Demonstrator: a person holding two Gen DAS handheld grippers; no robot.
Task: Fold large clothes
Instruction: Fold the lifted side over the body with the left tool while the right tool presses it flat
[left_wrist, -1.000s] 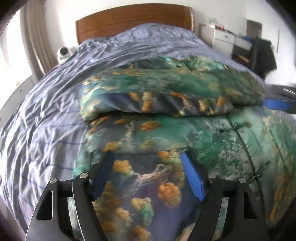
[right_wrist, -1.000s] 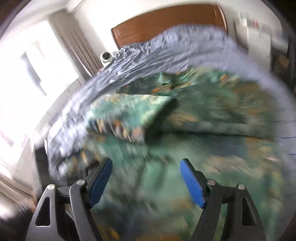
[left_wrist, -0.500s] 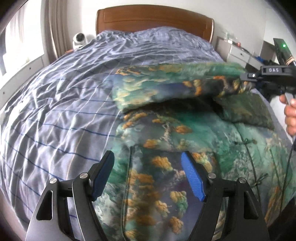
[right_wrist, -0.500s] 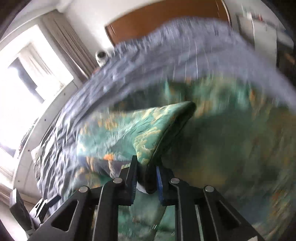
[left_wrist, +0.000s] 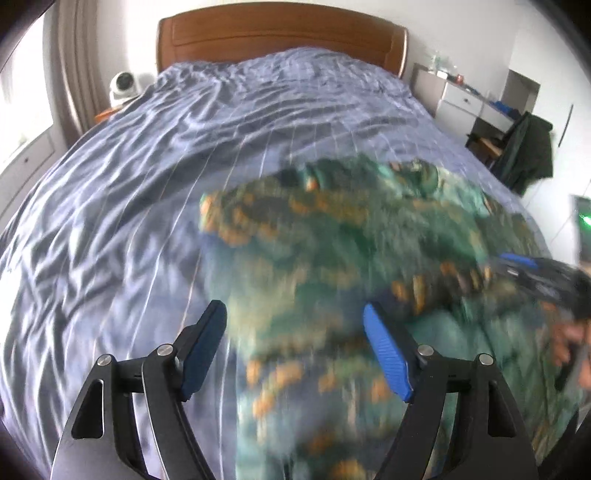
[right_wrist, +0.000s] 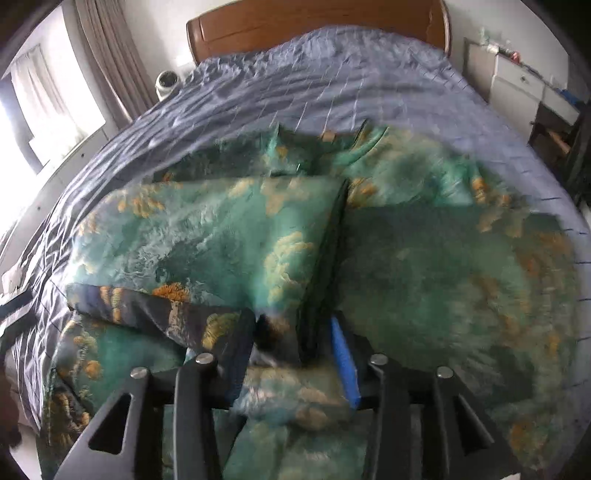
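A large green garment with an orange and blue print (left_wrist: 332, 258) lies on the bed, blurred in the left wrist view. My left gripper (left_wrist: 295, 350) is open and empty above its near part. My right gripper (right_wrist: 291, 354) is shut on the cuff end of a folded sleeve (right_wrist: 221, 240) that lies across the garment's body (right_wrist: 443, 277). The right gripper also shows in the left wrist view (left_wrist: 535, 273), at the garment's right side.
The bed has a wrinkled blue striped cover (left_wrist: 129, 203) and a wooden headboard (left_wrist: 280, 33). A white camera (left_wrist: 123, 85) stands left of the bed. White drawers (left_wrist: 458, 99) and a chair with dark clothing (left_wrist: 524, 151) stand to the right.
My right gripper has brought the sleeve down and across the garment's body. My left gripper has moved back and left, still open.
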